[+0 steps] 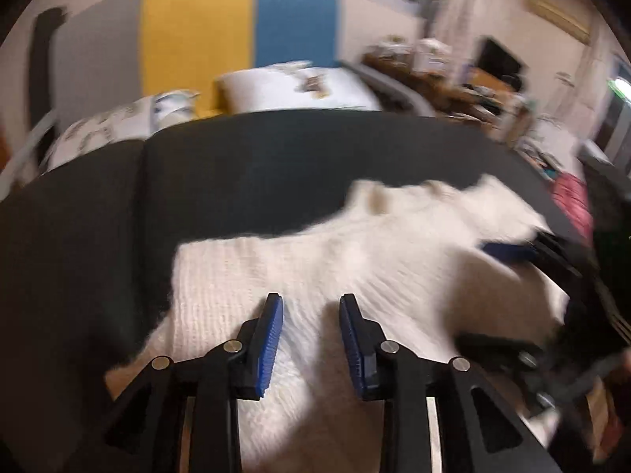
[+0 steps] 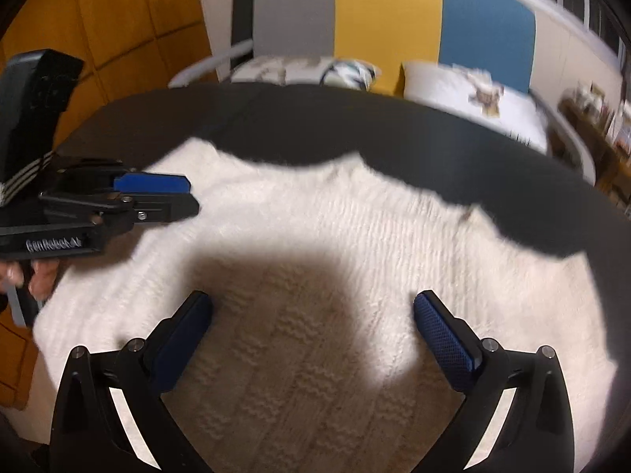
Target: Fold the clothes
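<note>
A white knit sweater (image 1: 355,260) lies spread over a dark table (image 1: 244,165). My left gripper (image 1: 311,303) hovers just above the sweater's left part, open, its blue pads apart with only the knit below them. In the right wrist view the sweater (image 2: 355,228) fills the middle, and my right gripper (image 2: 311,303) stands wide open over a shadowed patch of it, holding nothing. The left gripper (image 2: 191,197) reaches in from the left over the sweater's edge, held by a hand (image 2: 39,276). The right gripper (image 1: 497,295) shows blurred at the right of the left wrist view.
Behind the table (image 2: 355,126) stand white patterned pillows (image 2: 473,94) against a grey, yellow and blue panel (image 2: 386,12). Orange wooden panelling (image 2: 98,19) is at the left. A cluttered desk (image 1: 453,79) and a pink item (image 1: 572,197) lie to the right.
</note>
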The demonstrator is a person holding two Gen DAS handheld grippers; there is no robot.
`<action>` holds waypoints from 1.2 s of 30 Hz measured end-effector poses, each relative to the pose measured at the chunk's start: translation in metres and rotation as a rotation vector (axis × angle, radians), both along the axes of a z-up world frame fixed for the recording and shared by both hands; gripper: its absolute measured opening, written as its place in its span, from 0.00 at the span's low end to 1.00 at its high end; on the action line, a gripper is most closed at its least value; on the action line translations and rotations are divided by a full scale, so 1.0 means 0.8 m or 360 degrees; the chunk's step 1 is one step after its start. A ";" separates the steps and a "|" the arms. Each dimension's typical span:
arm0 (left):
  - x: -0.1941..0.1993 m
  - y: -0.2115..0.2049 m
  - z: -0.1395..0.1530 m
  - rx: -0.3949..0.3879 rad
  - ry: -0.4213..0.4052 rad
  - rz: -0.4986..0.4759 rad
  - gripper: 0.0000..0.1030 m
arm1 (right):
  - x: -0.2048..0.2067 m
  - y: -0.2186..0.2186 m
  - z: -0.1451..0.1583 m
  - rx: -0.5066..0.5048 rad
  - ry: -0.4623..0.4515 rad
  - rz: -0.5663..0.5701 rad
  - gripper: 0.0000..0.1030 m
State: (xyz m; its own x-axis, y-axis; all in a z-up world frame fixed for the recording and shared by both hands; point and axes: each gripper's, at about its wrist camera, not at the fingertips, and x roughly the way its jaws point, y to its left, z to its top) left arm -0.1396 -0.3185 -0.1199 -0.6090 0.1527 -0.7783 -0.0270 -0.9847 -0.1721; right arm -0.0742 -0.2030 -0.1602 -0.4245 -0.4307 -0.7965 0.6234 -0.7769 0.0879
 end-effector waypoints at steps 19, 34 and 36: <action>0.136 0.045 0.004 -0.0025 0.0171 0.0053 0.39 | 0.076 0.080 0.004 0.0016 0.0032 -0.0127 1.00; 0.168 0.081 0.011 -0.0133 0.0078 0.0189 0.64 | 0.138 0.160 -0.007 0.0061 0.0039 -0.0285 1.00; 0.160 0.093 0.025 -0.0108 0.0040 0.0170 0.63 | 0.139 0.186 0.003 -0.0135 -0.0012 -0.0225 1.00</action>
State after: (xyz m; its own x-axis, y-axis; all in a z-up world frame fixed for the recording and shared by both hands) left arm -0.0116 -0.2443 -0.1003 -0.6383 0.0334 -0.7691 0.0752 -0.9916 -0.1054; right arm 0.0370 -0.0543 -0.1575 -0.4797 -0.4328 -0.7632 0.5076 -0.8464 0.1609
